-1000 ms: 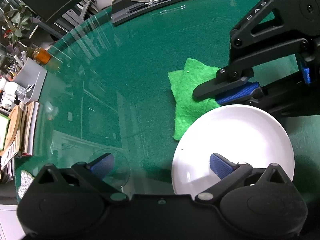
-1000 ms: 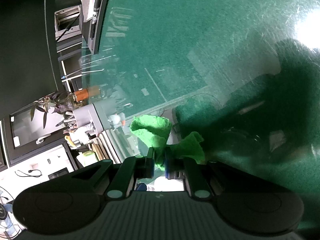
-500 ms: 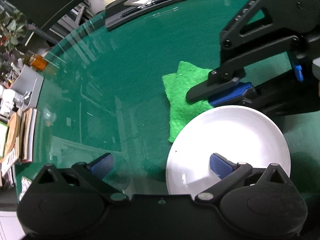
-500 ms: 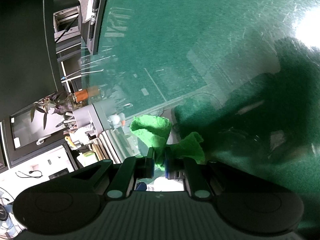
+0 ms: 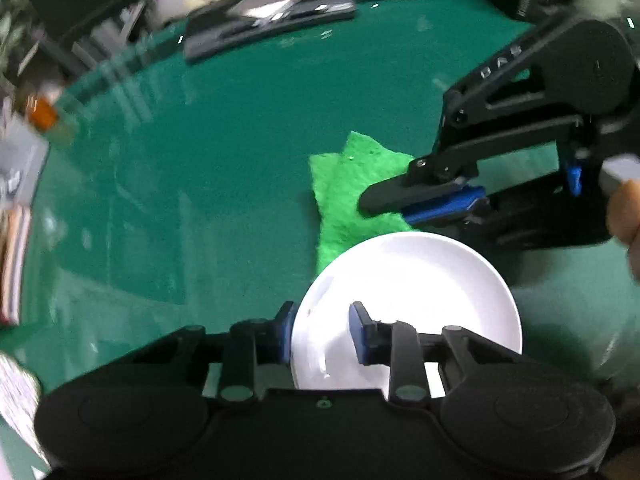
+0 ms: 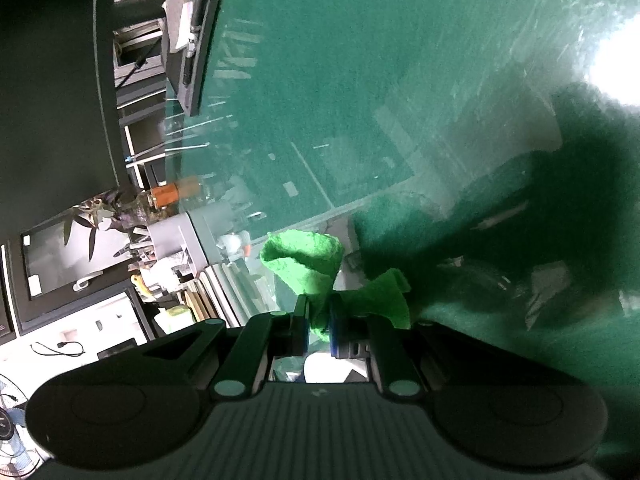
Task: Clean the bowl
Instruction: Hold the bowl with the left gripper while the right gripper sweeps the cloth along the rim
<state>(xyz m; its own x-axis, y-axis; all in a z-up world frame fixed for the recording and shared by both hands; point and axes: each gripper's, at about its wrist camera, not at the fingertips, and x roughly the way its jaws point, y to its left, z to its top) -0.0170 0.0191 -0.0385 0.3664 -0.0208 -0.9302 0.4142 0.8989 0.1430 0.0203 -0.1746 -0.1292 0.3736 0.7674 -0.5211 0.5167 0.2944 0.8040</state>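
Covering nearly everything in both views, the green table top [image 5: 224, 168] has a glossy, reflective sheen and carries the few things in play. At its far edge in the left wrist view lies a flat dark tray-like stand [image 5: 272, 24] with papers on it, blurred. Off the table's left side are a grey box [image 5: 20, 168] and an orange-capped bottle [image 5: 40, 114]; the same bottle [image 6: 170, 194] shows in the right wrist view beside a potted plant [image 6: 96, 216].

Next in size is the white bowl [image 5: 408, 304], shallow and round, resting on the table close under the left gripper [image 5: 320, 334]. That gripper's blue-padded jaws are closing with the bowl's near-left rim between them: one pad stands outside the rim and seems to touch it, the other stands over the inside of the bowl with a gap showing to the wall, so the rim is not pinched.

Beyond the bowl lies a bright green cloth [image 5: 352, 196], spread partly on the table, its near edge running behind the bowl's far rim. The right gripper [image 5: 376, 202] reaches in from the right and is pressed together on this cloth; in its own view the green cloth [image 6: 316, 272] bunches up and fans out from between its narrow jaws. A bit of the person's hand [image 5: 624, 216] shows at the right edge behind that gripper.
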